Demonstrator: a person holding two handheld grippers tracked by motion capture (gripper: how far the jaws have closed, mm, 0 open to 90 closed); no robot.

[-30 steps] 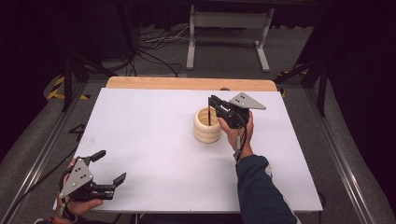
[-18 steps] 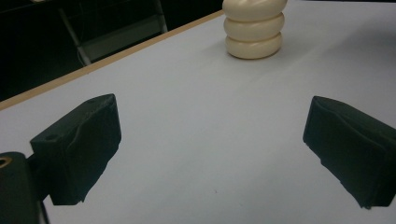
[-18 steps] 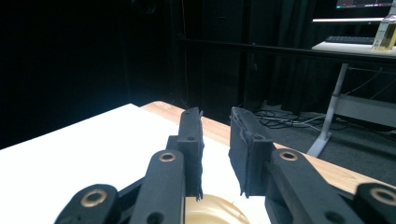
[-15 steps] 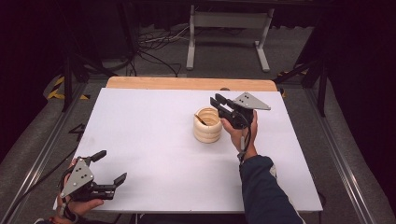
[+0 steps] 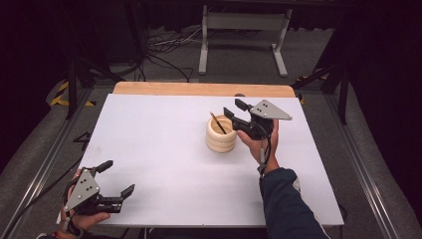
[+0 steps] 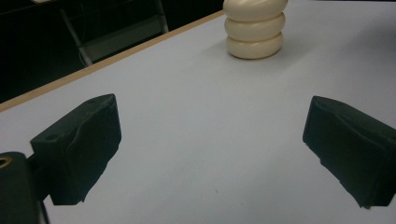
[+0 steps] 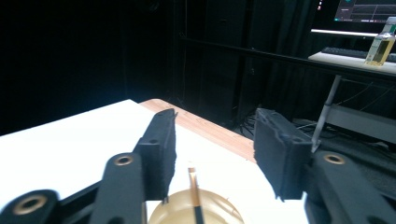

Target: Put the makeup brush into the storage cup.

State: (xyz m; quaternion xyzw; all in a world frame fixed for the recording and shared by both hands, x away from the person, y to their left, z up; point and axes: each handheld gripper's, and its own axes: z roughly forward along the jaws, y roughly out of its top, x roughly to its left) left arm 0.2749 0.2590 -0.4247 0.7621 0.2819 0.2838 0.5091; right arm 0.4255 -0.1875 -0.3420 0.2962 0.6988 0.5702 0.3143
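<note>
A cream ribbed holder [image 5: 221,135] made of three stacked rings stands right of the white table's middle. A thin brown stick [image 5: 217,123] leans inside it. My right gripper [image 5: 234,108] hovers just above and right of the holder's rim. Its jaws have just been opening, and they stand apart with nothing pressed between them. In the right gripper view the stick [image 7: 193,186] rises from the holder [image 7: 196,212] below the gap of the right gripper [image 7: 215,149]. My left gripper [image 5: 119,177] rests open at the front left corner, with the left gripper [image 6: 210,149] facing the distant holder [image 6: 254,28].
The white table top [image 5: 159,129] has a wooden strip [image 5: 199,88] along its far edge. A metal stand [image 5: 244,30] and cables [image 5: 164,50] lie on the floor behind. A desk with a bottle [image 7: 380,46] shows far off in the right gripper view.
The right gripper's jaws have spread apart and the hand has drawn slightly up and right from the holder. The stick stays in the holder. The left gripper has not moved.
</note>
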